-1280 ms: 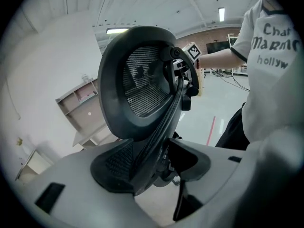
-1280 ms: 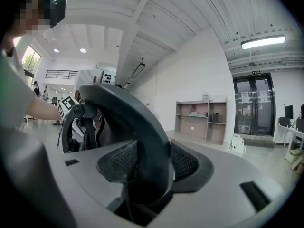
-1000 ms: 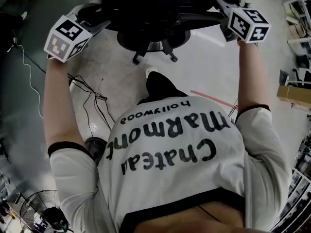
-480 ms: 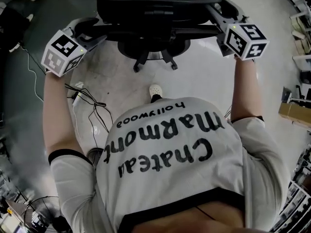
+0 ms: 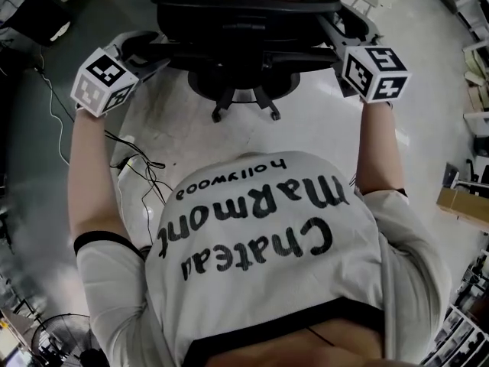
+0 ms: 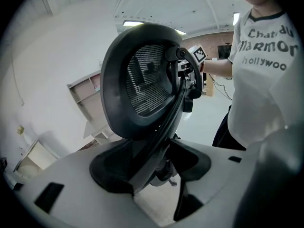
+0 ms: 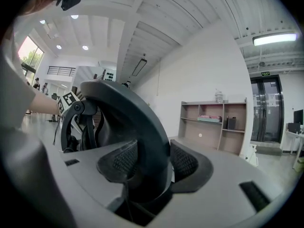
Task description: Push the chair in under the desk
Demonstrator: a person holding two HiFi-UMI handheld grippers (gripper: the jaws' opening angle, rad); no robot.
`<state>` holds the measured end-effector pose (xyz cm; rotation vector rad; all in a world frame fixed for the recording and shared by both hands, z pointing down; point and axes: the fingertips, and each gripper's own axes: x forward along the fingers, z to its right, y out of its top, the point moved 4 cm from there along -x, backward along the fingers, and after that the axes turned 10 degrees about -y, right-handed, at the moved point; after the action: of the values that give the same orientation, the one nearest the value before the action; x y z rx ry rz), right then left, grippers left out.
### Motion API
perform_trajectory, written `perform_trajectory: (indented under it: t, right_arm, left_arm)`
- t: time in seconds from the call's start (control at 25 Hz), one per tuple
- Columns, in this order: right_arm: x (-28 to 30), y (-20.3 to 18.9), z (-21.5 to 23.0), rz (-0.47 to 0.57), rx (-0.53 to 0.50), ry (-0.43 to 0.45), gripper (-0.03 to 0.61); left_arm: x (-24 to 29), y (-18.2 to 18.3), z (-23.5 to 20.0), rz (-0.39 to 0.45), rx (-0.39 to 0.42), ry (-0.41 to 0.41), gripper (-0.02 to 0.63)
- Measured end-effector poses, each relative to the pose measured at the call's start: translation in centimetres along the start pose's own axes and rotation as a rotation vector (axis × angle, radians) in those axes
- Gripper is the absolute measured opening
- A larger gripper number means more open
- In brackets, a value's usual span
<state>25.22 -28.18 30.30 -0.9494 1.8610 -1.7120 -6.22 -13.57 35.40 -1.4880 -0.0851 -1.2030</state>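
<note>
Gripping the black office chair (image 5: pixel 244 52) from behind, the person has one tool on each side of its mesh backrest (image 6: pixel 142 80). The left gripper (image 5: pixel 157 52) is closed on the backrest's left edge: its own view shows the dark frame strut filling the gap between the two pads, with a strip of floor visible below. The right gripper (image 5: pixel 340 37) is likewise clamped on the right edge, where the curved rim sits wedged between both textured pads. Both arms reach forward, and each marker cube faces up beside the chair. The chair stands upright on the pale floor (image 5: pixel 321 121), straight ahead of the person, and its star base (image 5: pixel 244 102) with castors shows beneath the seat. Pale furniture lies just beyond it at the top edge of the head view; whether that is the desk cannot be told. Loose cables (image 5: pixel 137 155) trail over the floor to the left, near the person's arm. A wooden shelf unit (image 7: pixel 213 125) stands against the wall in the right gripper view.
</note>
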Motion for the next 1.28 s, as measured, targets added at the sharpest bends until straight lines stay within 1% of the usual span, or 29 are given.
perform_trajectory:
  t: [0.16, 0.28, 0.36, 0.48, 0.52, 0.64, 0.68, 0.72, 0.76, 0.92, 1.04, 1.12, 1.28]
  right_arm:
    - [0.5, -0.5, 0.1, 0.005, -0.034, -0.021, 0.215]
    - [1.3, -0.6, 0.0, -0.004, -0.031, -0.018, 0.215]
    - [2.6, -0.3, -0.1, -0.004, -0.027, -0.026, 0.215]
    - [4.3, 0.1, -0.3, 0.000, -0.028, -0.057, 0.215]
    - [3.8, 0.1, -0.3, 0.002, -0.026, -0.063, 0.215]
    - [0.6, -0.8, -0.3, 0.014, -0.022, -0.070, 0.215]
    - [0.4, -0.9, -0.7, 0.015, -0.022, -0.076, 0.215]
    - [1.4, -0.6, -1.3, 0.012, -0.022, -0.087, 0.215]
    - [3.5, 0.1, -2.1, 0.005, -0.022, -0.103, 0.215]
    - [16.4, 4.2, -5.8, -0.043, -0.005, -0.165, 0.216]
    - [23.4, 6.1, -8.2, -0.060, 0.002, -0.202, 0.216]
    - [25.3, 6.6, -9.2, -0.060, -0.001, -0.232, 0.216]
    - [24.4, 6.3, -9.6, -0.062, 0.000, -0.278, 0.216]
  left_arm:
    - [0.5, -0.3, 0.1, -0.002, -0.004, -0.004, 0.242]
    - [0.6, -0.6, -0.5, -0.004, -0.005, 0.000, 0.244]
    - [0.6, -0.9, -2.1, 0.002, 0.006, -0.001, 0.244]
    - [0.7, -1.2, -4.8, 0.000, 0.022, -0.027, 0.244]
    - [0.7, -1.0, -4.6, -0.001, 0.027, -0.033, 0.244]
    - [0.8, -0.5, -1.7, 0.004, 0.042, -0.029, 0.244]
    - [0.7, -0.8, -1.7, 0.006, 0.045, -0.031, 0.244]
    - [0.5, -1.3, -2.9, 0.006, 0.049, -0.038, 0.244]
    - [0.0, -2.1, -5.5, 0.008, 0.055, -0.051, 0.244]
    - [-2.3, -6.1, -20.6, 0.031, 0.095, -0.124, 0.242]
    - [-3.3, -8.9, -28.8, 0.044, 0.118, -0.170, 0.242]
    - [-3.5, -9.7, -31.4, 0.055, 0.130, -0.183, 0.242]
    - [-3.1, -9.6, -31.7, 0.061, 0.151, -0.193, 0.247]
